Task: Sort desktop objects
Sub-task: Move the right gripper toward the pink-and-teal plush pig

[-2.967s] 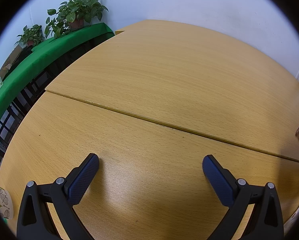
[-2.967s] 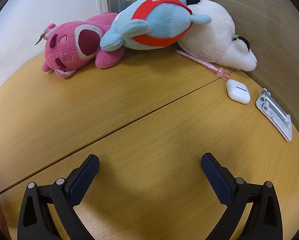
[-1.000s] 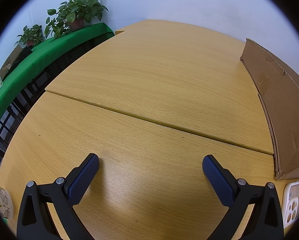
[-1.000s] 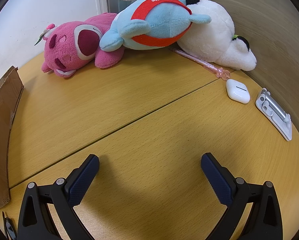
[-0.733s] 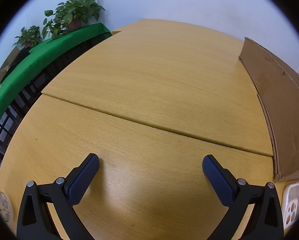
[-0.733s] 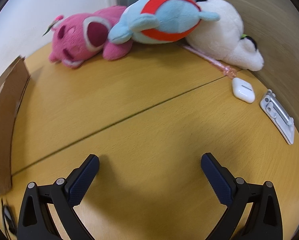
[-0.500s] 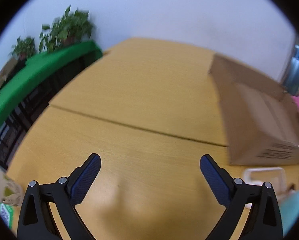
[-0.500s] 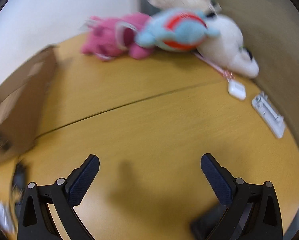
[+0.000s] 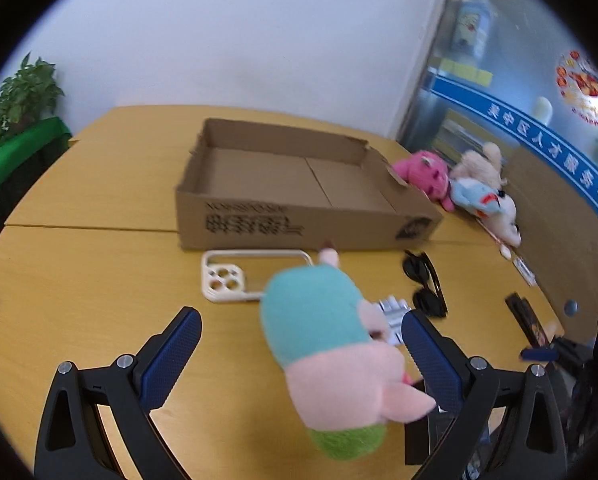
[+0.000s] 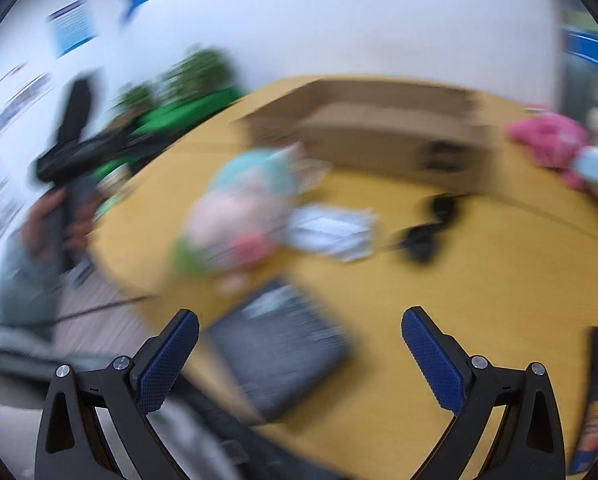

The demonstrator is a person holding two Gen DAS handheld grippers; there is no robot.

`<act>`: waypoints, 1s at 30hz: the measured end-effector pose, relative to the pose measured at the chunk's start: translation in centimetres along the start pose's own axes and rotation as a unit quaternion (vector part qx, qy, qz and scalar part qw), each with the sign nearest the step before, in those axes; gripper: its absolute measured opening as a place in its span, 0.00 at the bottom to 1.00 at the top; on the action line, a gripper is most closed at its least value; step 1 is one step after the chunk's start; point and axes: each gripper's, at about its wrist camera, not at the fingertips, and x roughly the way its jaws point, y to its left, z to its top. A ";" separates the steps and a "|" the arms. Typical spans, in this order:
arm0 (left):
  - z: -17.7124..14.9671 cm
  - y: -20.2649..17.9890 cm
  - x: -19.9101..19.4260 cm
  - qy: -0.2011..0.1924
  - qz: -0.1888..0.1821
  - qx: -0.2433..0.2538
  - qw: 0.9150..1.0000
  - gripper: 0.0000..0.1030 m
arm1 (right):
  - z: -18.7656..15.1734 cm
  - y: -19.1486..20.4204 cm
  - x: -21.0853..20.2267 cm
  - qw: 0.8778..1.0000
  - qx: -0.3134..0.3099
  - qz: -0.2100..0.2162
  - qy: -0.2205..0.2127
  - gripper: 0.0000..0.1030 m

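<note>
**Left wrist view: plush toy between spread tool fingers, box beyond**

Left wrist view, item one: soft plush toy point(image 9: 331, 364), teal top, pink middle, green base, lying on the pale wooden counter point(image 9: 79, 280). It sits between the fingers of the left tool point(image 9: 299, 360), nearer the right finger. Left tool spread wide, holding nothing. Toy's long axis runs from near-right to far-left, roughly along the tool's pointing direction, so the fingers flank its sides; judged ready for a squeeze across its width.

Item two: shallow brown cardboard box point(image 9: 299, 196), open-topped and bare inside, directly beyond the toy; likely destination.

Item three: clear phone case with white rim point(image 9: 251, 278), flat, just before the box front.

Item four: black sunglasses point(image 9: 425, 282), right of the toy.

Item five: pile of plush animals, pink, blue and white point(image 9: 463, 190), at the far right edge.

Right wrist view, heavily blurred: right tool point(image 10: 299, 356) spread wide, empty, above a dark flat rectangular object point(image 10: 279, 352). Left tool judged nearer the toy.
</note>
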 end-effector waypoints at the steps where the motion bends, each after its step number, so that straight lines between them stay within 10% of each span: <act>1: -0.3 0.0 0.5 0.004 -0.003 0.000 1.000 0.98 | -0.4 1.0 0.6 1.000 -0.005 0.015 0.002 1.00; 10: -2.1 -0.6 2.5 0.031 -0.016 -0.012 0.999 0.98 | -1.3 4.5 6.5 0.999 0.001 0.019 0.038 1.00; 14: -2.5 -0.5 2.9 0.036 -0.016 -0.009 0.999 0.98 | -1.3 2.0 7.5 0.991 -0.014 -0.132 0.028 1.00; 22: -2.4 0.0 4.7 0.057 -0.023 -0.014 0.998 0.98 | 0.6 -4.1 5.8 0.957 -0.017 -0.289 0.007 1.00; 30: -4.0 -0.2 6.8 0.100 -0.063 -0.031 0.993 0.98 | 4.6 -2.3 4.3 0.992 0.013 -0.121 -0.009 1.00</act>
